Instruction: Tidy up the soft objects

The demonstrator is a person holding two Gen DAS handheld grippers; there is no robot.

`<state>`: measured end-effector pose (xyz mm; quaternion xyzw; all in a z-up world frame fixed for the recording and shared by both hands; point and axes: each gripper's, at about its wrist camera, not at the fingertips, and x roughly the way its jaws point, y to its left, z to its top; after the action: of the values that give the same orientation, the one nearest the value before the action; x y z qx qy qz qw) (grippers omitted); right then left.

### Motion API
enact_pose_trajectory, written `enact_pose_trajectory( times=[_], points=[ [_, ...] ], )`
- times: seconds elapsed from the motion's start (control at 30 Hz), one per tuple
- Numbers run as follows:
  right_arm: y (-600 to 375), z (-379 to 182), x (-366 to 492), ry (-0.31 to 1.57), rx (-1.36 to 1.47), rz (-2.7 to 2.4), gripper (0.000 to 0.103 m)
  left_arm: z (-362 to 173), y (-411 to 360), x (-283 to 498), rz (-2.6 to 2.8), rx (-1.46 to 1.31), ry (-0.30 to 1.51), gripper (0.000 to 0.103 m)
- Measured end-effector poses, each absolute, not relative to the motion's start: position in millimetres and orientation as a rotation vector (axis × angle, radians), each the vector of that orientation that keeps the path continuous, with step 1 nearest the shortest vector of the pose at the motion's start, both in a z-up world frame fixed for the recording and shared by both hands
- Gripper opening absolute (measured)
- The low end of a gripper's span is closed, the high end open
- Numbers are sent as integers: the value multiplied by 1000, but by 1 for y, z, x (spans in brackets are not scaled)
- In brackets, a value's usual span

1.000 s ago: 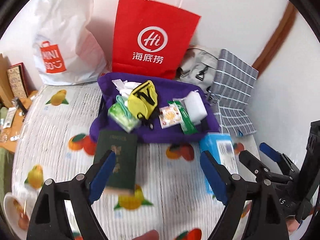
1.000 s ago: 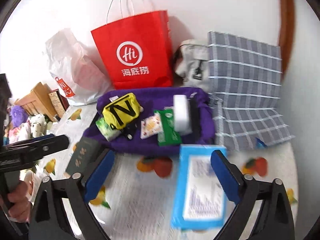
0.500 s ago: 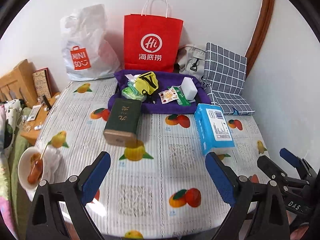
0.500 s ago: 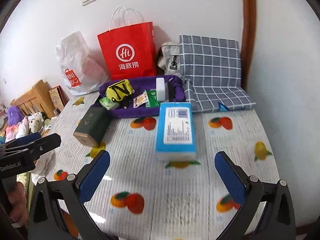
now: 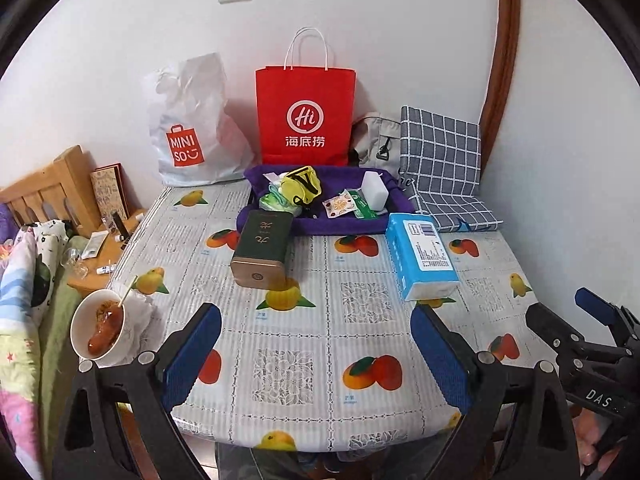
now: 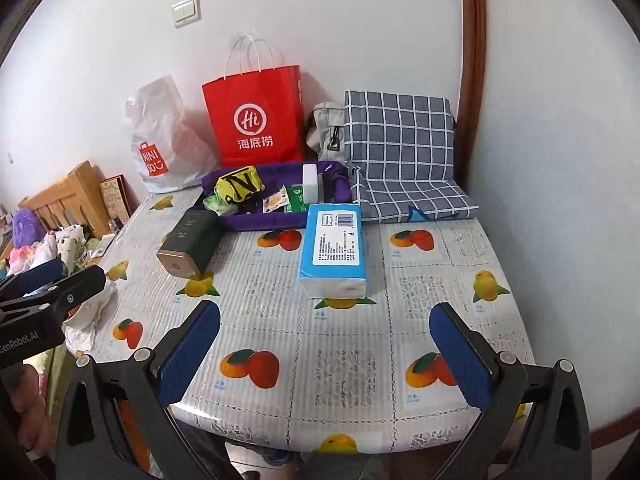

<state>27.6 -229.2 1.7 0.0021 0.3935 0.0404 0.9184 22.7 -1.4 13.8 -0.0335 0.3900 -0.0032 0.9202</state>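
Observation:
A purple tray [image 5: 396,222] [image 6: 256,222] sits at the back of the table and holds a yellow pouch [image 5: 300,186] [image 6: 238,184], green wipes [image 5: 276,202], a fruit sachet [image 5: 338,206], a green packet [image 5: 360,208] and a white sponge [image 5: 374,190] [image 6: 310,184]. In front of it lie a dark green tin [image 5: 264,246] [image 6: 192,242] and a blue tissue pack [image 5: 420,254] [image 6: 334,246]. My left gripper [image 5: 316,320] hangs open over the table's near edge, holding nothing. My right gripper [image 6: 324,316] is open and empty too, well short of the tissue pack.
A red paper bag [image 5: 306,114], a white plastic bag [image 5: 192,128], a grey bag [image 5: 376,140] and a checked cushion [image 5: 440,160] line the back wall. A bowl of food [image 5: 98,330] stands at the table's left front corner. A bed [image 5: 24,280] and a low wooden stand [image 5: 100,264] lie to the left.
Both grippers have drawn back and up from the tray to the table's near edge. The green tin and the tissue pack, earlier between the fingers, now lie free on the table.

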Motion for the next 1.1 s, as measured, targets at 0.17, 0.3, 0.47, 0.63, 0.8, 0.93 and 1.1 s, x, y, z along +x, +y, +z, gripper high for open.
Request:
enact_pose_trajectory(
  times=[0.17, 0.3, 0.47, 0.63, 0.8, 0.93, 1.1],
  points=[
    [-229, 5, 22, 801, 7, 82, 103, 17, -2, 16, -4, -55, 788, 96],
    [-229, 8, 18, 793, -1, 80, 103, 18, -3, 14, -1, -56, 785, 96],
    [-229, 11, 14, 786, -5, 77, 103, 21, -5, 10, -3, -51, 779, 96],
    [-228, 12, 14, 785, -12, 79, 103, 20, -6, 10, 0, -55, 780, 96],
    [-227, 12, 15, 786, -14, 81, 103, 21, -6, 10, 2, -56, 780, 96],
    [-226, 11, 15, 787, -15, 82, 103, 21, -5, 9, 1, -56, 780, 96],
    [-225, 11, 14, 787, -16, 83, 103, 20, -4, 10, 0, -55, 779, 96]
  ],
)
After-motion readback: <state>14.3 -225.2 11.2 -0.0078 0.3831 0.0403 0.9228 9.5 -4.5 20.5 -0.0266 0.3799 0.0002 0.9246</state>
